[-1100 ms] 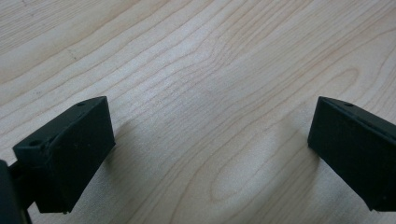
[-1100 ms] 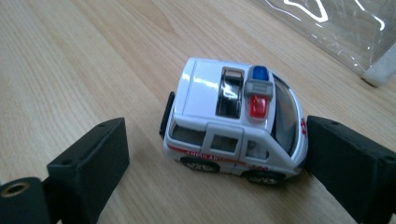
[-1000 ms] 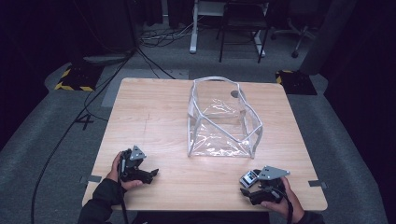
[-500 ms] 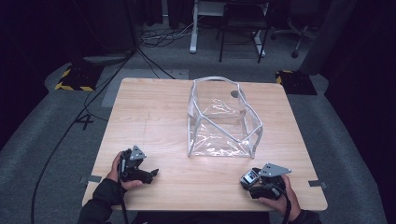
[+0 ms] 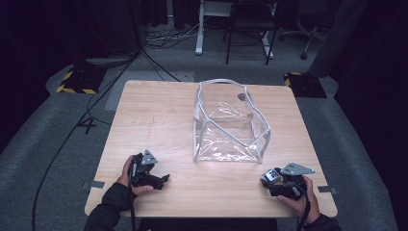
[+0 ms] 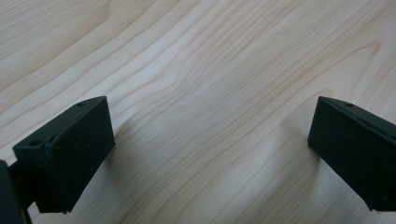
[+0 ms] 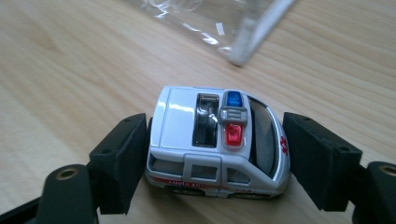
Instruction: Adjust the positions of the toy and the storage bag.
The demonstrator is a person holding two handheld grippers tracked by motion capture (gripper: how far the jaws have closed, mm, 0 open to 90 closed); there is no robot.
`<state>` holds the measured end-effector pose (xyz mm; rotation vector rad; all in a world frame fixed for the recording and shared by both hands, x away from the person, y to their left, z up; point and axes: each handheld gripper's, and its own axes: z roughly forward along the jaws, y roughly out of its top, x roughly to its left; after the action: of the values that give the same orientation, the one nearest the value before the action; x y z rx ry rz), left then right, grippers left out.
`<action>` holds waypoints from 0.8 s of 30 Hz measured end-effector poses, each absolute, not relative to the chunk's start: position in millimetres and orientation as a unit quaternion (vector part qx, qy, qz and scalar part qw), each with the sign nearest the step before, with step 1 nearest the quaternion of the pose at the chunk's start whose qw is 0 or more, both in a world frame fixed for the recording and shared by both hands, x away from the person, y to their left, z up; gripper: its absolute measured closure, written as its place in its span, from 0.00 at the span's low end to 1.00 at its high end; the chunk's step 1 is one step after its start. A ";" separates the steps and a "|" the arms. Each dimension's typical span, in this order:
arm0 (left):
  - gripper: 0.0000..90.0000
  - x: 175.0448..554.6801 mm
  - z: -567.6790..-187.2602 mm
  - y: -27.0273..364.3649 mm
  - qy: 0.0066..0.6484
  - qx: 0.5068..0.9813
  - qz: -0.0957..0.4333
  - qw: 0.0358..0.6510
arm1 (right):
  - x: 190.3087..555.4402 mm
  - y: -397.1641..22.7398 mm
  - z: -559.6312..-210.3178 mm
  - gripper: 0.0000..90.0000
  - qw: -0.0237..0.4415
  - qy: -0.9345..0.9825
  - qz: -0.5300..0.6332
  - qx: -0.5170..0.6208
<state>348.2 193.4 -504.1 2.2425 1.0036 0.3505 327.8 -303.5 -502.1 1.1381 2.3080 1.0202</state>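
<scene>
One toy ambulance (image 7: 217,142), side lettering blurred, clamped in right gripper (image 7: 215,154) jaws.

A small white toy ambulance (image 7: 217,142) of metal, with a blue and a red light on its roof and a red stripe along its side, stands upright on its wheels on the wooden table, near the front right corner. In the right gripper view, its rear end touches one black jaw of the right gripper (image 7: 215,161) and its windscreen end touches the other. Just beyond it lies the corner of a transparent plastic bag with white edges (image 5: 230,122), which stands open.
</scene>
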 end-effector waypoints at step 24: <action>0.47 389.0 -500.9 91.4 0.281 0.880 0.107 0.368 | 338.0 -322.2 -503.0 0.27 0.202 0.802 0.358 0.433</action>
<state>389.0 91.4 -500.9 2.2606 0.7208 0.2758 338.0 -322.2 -503.0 1.2092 2.2400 1.0000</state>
